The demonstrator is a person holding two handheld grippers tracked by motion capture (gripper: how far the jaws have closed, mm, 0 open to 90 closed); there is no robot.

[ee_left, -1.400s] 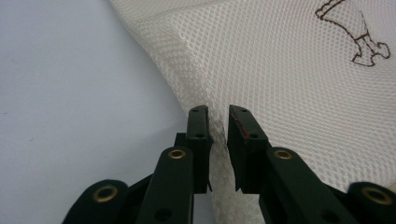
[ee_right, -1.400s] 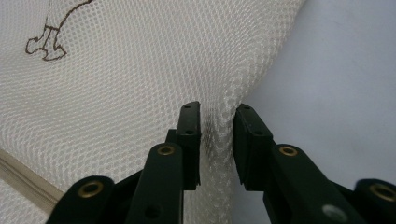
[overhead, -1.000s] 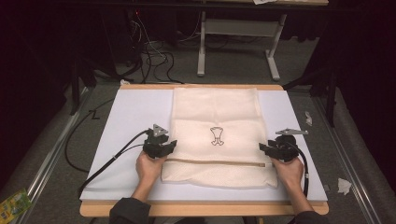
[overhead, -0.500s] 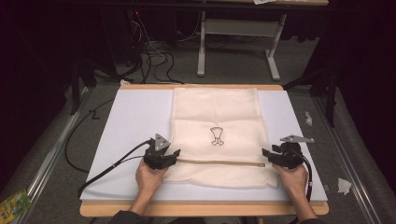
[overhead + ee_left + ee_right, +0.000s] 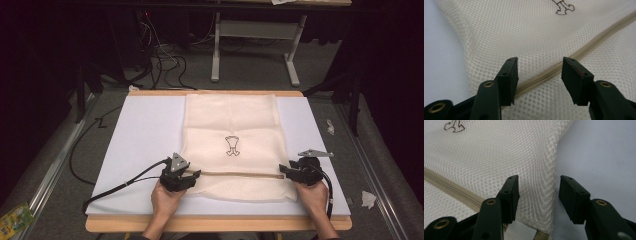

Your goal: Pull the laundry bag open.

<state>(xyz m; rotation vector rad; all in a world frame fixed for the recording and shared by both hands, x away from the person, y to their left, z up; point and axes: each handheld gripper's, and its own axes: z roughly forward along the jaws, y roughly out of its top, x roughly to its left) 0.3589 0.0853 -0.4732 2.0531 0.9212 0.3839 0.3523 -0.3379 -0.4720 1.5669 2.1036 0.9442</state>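
Observation:
A cream mesh bag (image 5: 230, 125) lies flat on the white board (image 5: 140, 135). It bears a small brown logo (image 5: 232, 145), and a tan zipper (image 5: 235, 174) crosses it near the front. My left gripper (image 5: 194, 175) lies at the bag's left edge, at the zipper's end. Its jaws have just been opening and now stand open (image 5: 539, 62) astride the zipper (image 5: 541, 78) without pressing it. My right gripper (image 5: 284, 171) sits at the bag's right edge. Its jaws have just closed a little but stay open (image 5: 539, 181), with the bag's side hem (image 5: 547, 195) between them.
The board rests on a wooden table (image 5: 215, 223). Black cables (image 5: 120, 187) trail left off the board from the left gripper. A metal table frame (image 5: 250, 55) and more cables stand beyond the far edge. Paper scraps (image 5: 368, 199) and a green packet (image 5: 15, 218) lie on the floor.
The left hand has slid along the bag's left edge toward the near side, down to the zipper, and its jaws have widened. The right hand shifted slightly nearer too.

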